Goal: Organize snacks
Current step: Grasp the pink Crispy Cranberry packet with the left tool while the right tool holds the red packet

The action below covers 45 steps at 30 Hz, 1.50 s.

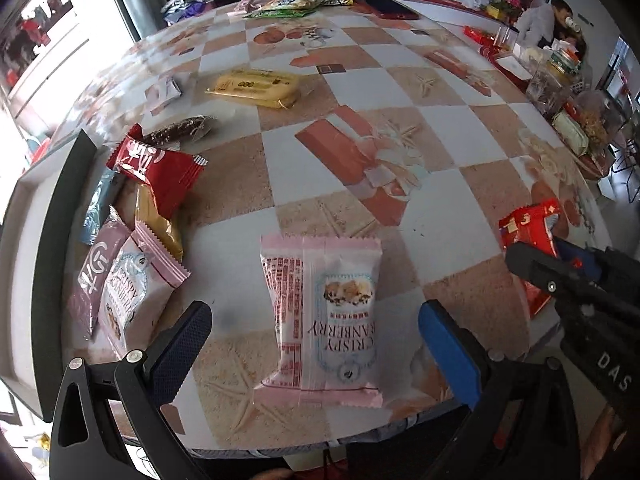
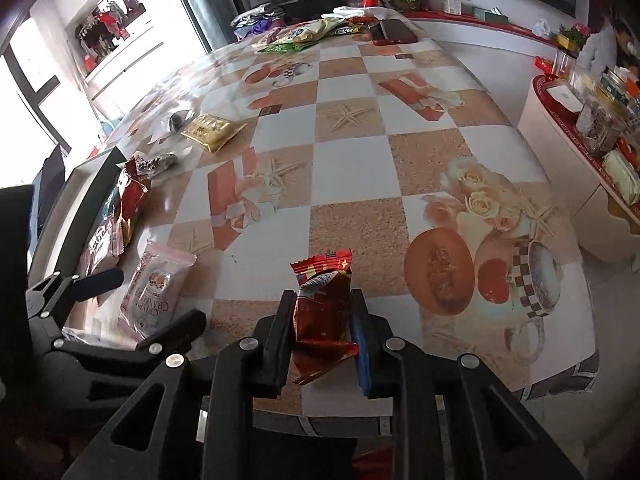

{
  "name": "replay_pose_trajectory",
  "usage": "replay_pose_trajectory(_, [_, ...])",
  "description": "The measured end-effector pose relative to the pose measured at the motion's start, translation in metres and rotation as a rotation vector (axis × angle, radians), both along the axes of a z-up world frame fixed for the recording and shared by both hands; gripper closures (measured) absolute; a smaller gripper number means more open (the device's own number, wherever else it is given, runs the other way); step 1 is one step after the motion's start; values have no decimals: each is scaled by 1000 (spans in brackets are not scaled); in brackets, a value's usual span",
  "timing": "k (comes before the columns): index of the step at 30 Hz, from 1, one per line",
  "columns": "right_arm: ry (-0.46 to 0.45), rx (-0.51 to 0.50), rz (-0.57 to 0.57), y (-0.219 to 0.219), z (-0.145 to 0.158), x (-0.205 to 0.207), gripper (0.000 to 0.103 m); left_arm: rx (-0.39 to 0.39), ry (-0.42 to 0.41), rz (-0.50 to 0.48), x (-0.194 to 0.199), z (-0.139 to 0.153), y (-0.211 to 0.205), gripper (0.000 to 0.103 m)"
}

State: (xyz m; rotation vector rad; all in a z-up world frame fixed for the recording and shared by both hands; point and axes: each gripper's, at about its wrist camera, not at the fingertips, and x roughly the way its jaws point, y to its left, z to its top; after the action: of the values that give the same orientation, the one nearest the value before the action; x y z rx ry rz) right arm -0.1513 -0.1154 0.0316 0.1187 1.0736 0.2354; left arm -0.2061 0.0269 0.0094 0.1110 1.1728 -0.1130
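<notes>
The right gripper (image 2: 322,328) has its fingers clamped on a red snack packet (image 2: 322,312), pinching it across its width so the crimped top end sticks out past the fingertips. The packet is squeezed and creased between the pads, and it seems to sit just above the near edge of the worktop (image 2: 360,184), which suits carrying it rather than sliding it. From the left wrist view the same red packet (image 1: 528,232) shows at the right, poking out ahead of the right gripper's dark body.

The left gripper (image 1: 316,320) has its fingers wide apart, one on each side of a pink cranberry packet (image 1: 320,316) that lies flat on the worktop near the front edge. Nothing is gripped; the fingers straddle the packet without touching it, which looks like a line-up for closing on its long sides.

At the left edge sits a dark-rimmed tray (image 1: 52,240) with a heap of packets already leaning into and over it: a red one (image 1: 160,168), a gold one (image 1: 158,220), a second pink cranberry packet (image 1: 128,292) and others. That heap is probably where the snacks are being gathered, so both packets near the grippers would likely go leftward to join it.

Farther back on the worktop a yellow packet (image 1: 256,88) and a dark wrapped bar (image 1: 184,130) lie loose, and more bags are piled at the far end, so a good part of the sorting appears to remain.
</notes>
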Motion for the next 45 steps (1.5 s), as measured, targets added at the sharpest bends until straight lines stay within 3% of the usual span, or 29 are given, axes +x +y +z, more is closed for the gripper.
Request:
replay_pose_trajectory(2, [-2, -2, 5, 0, 0, 0, 76, -49, 19, 23, 2, -2, 7, 0])
replay_pose_trajectory(9, [-2, 1, 10, 0, 0, 1, 76, -55, 36, 27, 5, 0, 6, 2])
replay_pose_trajectory(11, [1, 8, 10, 0, 1, 0, 76, -58, 21, 11, 1, 3, 4, 10])
replay_pose_trajectory(12, [2, 12, 11, -1, 1, 0, 76, -60, 12, 5, -1, 5, 4, 22])
replay_pose_trajectory(13, [1, 11, 12, -1, 2, 0, 76, -63, 2, -1, -5, 8, 5, 40])
replay_pose_trajectory(15, [2, 7, 14, 0, 2, 0, 76, -68, -4, -18, -6, 12, 3, 59])
replay_pose_trajectory(23, [-15, 9, 25, 4, 10, -1, 76, -128, -2, 7, -9, 16, 14, 61])
replay_pose_trajectory(33, [-30, 24, 32, 11, 20, 3, 76, -165, -88, 24, -17, 39, 28, 61])
replay_pose_trajectory(45, [-69, 36, 95, 38, 42, 6, 76, -162, -185, 146, -30, 67, 91, 61])
